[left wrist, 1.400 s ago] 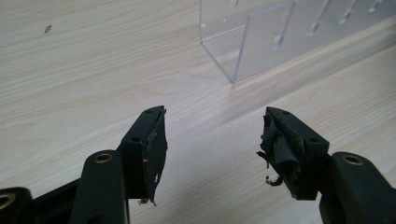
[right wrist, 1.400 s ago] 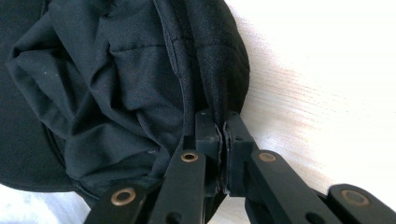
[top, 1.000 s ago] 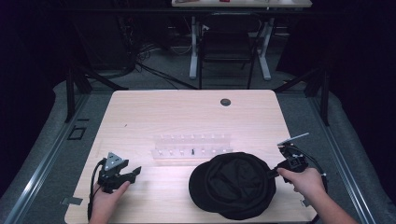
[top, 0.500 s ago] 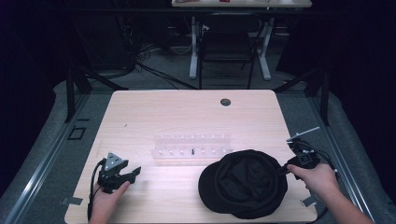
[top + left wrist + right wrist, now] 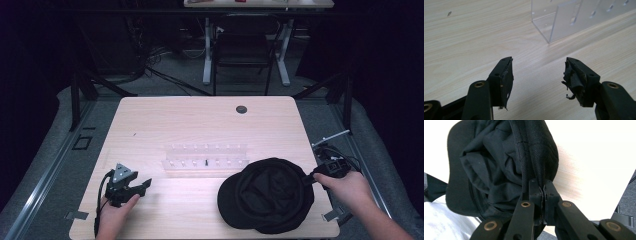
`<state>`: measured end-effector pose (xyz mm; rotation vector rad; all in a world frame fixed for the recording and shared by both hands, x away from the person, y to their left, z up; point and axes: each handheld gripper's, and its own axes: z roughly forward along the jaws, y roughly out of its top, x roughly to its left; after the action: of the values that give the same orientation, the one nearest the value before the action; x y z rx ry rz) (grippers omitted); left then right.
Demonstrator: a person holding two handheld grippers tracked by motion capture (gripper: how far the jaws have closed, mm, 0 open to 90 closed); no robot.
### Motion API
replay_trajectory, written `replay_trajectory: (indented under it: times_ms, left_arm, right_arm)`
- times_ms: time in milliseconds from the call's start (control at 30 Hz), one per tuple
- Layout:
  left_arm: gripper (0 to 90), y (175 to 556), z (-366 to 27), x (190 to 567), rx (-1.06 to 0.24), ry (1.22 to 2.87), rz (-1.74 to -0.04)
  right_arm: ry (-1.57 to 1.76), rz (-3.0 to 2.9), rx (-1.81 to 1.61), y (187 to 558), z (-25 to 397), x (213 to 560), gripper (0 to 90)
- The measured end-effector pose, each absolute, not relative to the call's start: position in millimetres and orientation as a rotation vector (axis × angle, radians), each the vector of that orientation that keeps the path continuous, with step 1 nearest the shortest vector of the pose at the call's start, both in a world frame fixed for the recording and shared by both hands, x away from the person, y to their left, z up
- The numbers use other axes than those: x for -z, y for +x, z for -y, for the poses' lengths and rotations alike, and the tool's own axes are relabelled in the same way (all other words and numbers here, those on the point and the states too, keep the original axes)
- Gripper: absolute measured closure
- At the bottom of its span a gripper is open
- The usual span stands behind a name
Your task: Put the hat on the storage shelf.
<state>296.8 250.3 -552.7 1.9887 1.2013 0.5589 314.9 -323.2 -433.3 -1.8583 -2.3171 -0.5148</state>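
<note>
Black cap [image 5: 266, 195] is found on the near right part of the counter [image 5: 200, 125], lying open side up, lining and crumpled inner fabric exposed, brim toward the near left. Its near edge is seen close to the counter's near edge. In the right gripper view the cap's [image 5: 499, 165] rim is pinched at one spot, the rest of the fabric sagging away from the grip.

Progress, as judged: the cap is already grasped at its right rim, so the pick is done; whatever placing or reshaping is meant is not yet finished, the cap being slack and inverted. A clear plastic rack [image 5: 206, 156] stands just beyond the cap, toward the middle of the counter, apart from it; one small dark item is noted in it, too small to be identified.

Right gripper [image 5: 314, 176]: jaws are closed tight on the cap's rim band, no gap visible between them, fabric clamped between the pads. It is held at the counter's right edge.

Left gripper [image 5: 142, 185]: rested on the near left of the counter, well apart from the cap. Jaws are spread wide, nothing held, nothing touched between them; the rack's corner [image 5: 564, 22] is seen beyond them. Worn tape is noted on the pads [image 5: 574, 80].
</note>
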Motion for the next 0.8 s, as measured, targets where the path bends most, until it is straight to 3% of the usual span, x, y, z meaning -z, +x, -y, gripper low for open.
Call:
replay_trajectory:
  times_ms: [800]
  left_arm:
    - [40.0, 296.2, -250.7, 552.7, -0.563, 1.991, -1.201]
  right_arm:
    - [-1.717, 2.125, 0.848, 309.9, 334.0, 386.5, 87.7]
